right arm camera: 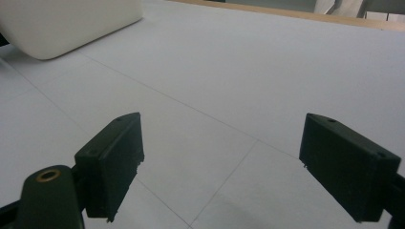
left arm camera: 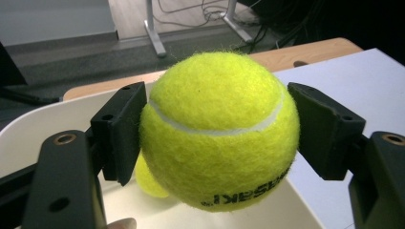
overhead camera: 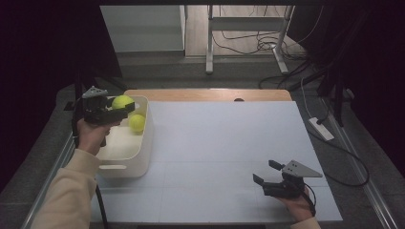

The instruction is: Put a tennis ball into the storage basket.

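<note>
The left hand-held gripper (overhead camera: pixel 125 108) is grasping a ball (overhead camera: pixel 122 101) over the bin (overhead camera: pixel 143 157), likely to drop it beside the second ball (overhead camera: pixel 137 123). The right hand-held gripper (overhead camera: pixel 266 172) is resting released on the table (overhead camera: pixel 219 143), out of the way.

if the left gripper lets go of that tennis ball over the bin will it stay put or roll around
The tennis ball is round and fuzzy, so it would probably bounce a little, then roll. The white bin has raised walls that should contain it. It may bump the second ball lying inside.

2 yellow-green tennis balls (overhead camera: pixel 122 101), white bin (overhead camera: pixel 143 152), black grippers (overhead camera: pixel 266 172)
</note>
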Action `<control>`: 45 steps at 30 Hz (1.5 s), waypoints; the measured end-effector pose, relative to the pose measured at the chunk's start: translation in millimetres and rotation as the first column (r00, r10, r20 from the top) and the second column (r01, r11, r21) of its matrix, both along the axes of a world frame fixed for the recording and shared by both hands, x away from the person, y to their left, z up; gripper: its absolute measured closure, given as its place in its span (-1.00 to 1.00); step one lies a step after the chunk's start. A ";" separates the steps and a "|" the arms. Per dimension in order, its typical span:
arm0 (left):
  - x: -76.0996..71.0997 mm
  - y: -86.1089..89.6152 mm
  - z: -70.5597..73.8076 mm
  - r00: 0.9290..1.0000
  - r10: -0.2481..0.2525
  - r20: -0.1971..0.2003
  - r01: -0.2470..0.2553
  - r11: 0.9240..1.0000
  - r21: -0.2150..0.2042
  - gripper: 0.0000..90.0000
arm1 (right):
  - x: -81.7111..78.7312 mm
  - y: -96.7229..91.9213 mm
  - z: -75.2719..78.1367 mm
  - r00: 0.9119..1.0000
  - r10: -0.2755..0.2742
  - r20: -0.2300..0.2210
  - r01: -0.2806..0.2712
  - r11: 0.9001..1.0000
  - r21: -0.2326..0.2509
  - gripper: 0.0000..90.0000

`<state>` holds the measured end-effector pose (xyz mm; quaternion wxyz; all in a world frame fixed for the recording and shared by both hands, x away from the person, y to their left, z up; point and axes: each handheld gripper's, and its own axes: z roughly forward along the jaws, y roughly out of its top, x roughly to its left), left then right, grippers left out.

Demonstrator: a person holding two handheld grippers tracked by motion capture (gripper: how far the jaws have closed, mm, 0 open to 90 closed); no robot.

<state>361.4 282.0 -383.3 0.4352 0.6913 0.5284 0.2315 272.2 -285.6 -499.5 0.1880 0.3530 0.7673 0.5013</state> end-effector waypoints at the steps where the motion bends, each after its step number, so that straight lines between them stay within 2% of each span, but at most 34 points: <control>1: 1.2 0.6 -1.2 1.000 0.001 -0.008 -0.001 1.000 0.003 -0.42 | 0.0 -0.1 0.0 1.000 0.000 0.000 0.000 1.000 0.000 -0.67; 5: 5.4 2.4 -7.0 0.999 0.002 -0.055 -0.002 1.000 0.012 -0.42 | 0.0 -0.3 -0.3 1.000 0.000 -0.001 0.000 1.000 -0.001 -0.67; 13: 7.2 4.0 -11.6 0.994 -0.005 -0.107 0.008 0.999 0.032 -0.43 | 0.2 -0.2 -0.5 1.000 0.002 -0.002 -0.002 1.000 0.001 -0.67; 19: 5.8 4.3 -12.4 0.992 -0.010 -0.124 0.017 0.998 0.054 -0.43 | 0.0 0.4 -0.7 1.000 0.003 -0.002 -0.003 1.000 -0.005 -0.67; 23: 6.0 5.0 -12.5 0.992 -0.008 -0.128 0.015 0.998 0.053 -0.43 | 0.3 0.0 -0.7 1.000 0.004 -0.003 -0.004 1.000 -0.004 -0.67; 28: 5.2 5.1 -11.3 0.992 -0.001 -0.124 0.007 0.999 0.050 -0.45 | 0.3 0.4 -0.9 1.000 0.005 -0.004 -0.006 1.000 -0.003 -0.67; 29: 4.1 5.5 -10.1 0.994 0.009 -0.112 -0.004 0.999 0.040 -0.46 | 0.3 0.4 -0.9 1.000 0.006 -0.004 -0.006 1.000 -0.003 -0.67; 33: 1.8 6.0 -5.7 0.996 0.009 -0.094 -0.008 1.000 0.014 -0.64 | 0.4 0.4 -0.9 1.000 0.006 -0.004 -0.006 1.000 -0.003 -0.67; 40: -4.2 -0.1 -3.1 0.997 -0.044 -0.057 0.042 0.998 -0.037 -0.76 | 0.5 0.7 -1.3 1.000 0.008 -0.004 -0.008 1.000 -0.006 -0.67; 45: -7.9 -6.9 -1.7 0.996 -0.087 -0.035 0.086 0.995 -0.043 -0.79 | 1.1 0.6 -1.3 1.000 0.006 -0.007 -0.006 1.000 -0.006 -0.67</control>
